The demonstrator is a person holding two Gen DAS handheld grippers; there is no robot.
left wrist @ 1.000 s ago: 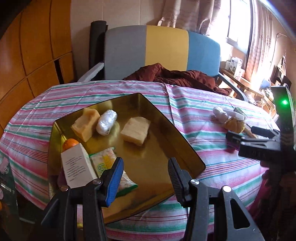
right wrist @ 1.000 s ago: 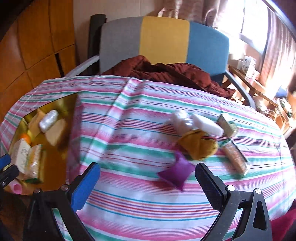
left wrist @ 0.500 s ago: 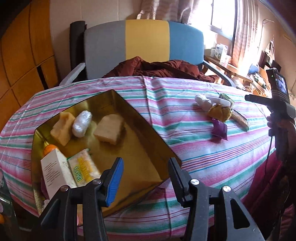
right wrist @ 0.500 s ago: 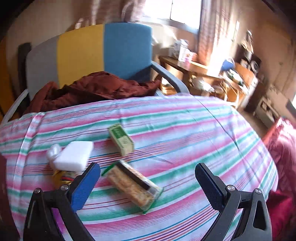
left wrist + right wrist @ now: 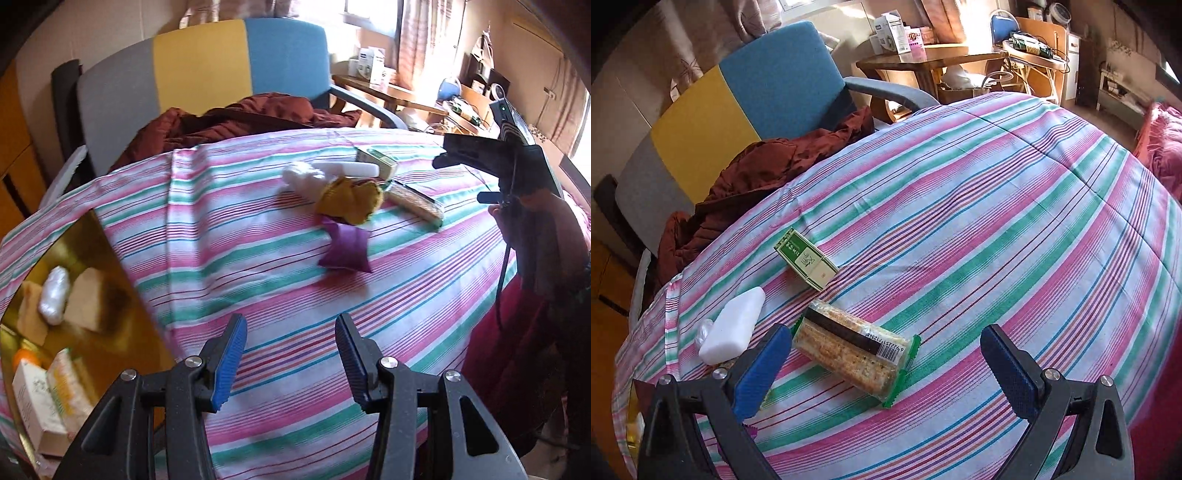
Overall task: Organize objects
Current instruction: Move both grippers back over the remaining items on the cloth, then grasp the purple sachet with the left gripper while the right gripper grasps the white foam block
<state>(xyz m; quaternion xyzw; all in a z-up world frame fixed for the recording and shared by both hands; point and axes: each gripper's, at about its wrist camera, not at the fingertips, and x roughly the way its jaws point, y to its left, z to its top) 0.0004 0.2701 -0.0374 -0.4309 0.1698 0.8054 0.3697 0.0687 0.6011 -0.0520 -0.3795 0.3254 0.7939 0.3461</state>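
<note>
striped cloth (image 5: 280, 280) in pink, green and white covers the round table under both of your grippers, with a grey, yellow and blue chair (image 5: 207, 70) and a heap of brown fabric (image 5: 236, 122) beyond its far edge.

your left gripper (image 5: 291, 363) hangs over bare cloth with its fingers apart and nothing between them. ahead of them, slightly toward the right finger, lies a purple pouch (image 5: 345, 251). just past it sits a mustard cloth bundle (image 5: 349, 197), touching a white crinkled wad (image 5: 301, 177) and a white block (image 5: 351, 169). off to the side of the left finger is a gold tray (image 5: 99, 254), holding two tan blocks, a foil-wrapped lump (image 5: 55, 295), an orange, a white carton and a yellow-green packet. your right hand (image 5: 535, 218) shows at the far side beyond the right finger, gripping its tool.

your right gripper (image 5: 886, 373) is also spread wide and holds nothing. the wrapped cracker bar (image 5: 855, 356) lies on the cloth between the fingers, nearer the left one, angled, barcode up; whether that finger touches it you cannot tell. farther ahead rests a green and cream box (image 5: 807, 264), apart from the bar. the white block (image 5: 733, 326) sits just outside the left finger, with the crinkled wad (image 5: 703, 330) touching its far side. ahead of the right finger the cloth is bare.
</note>
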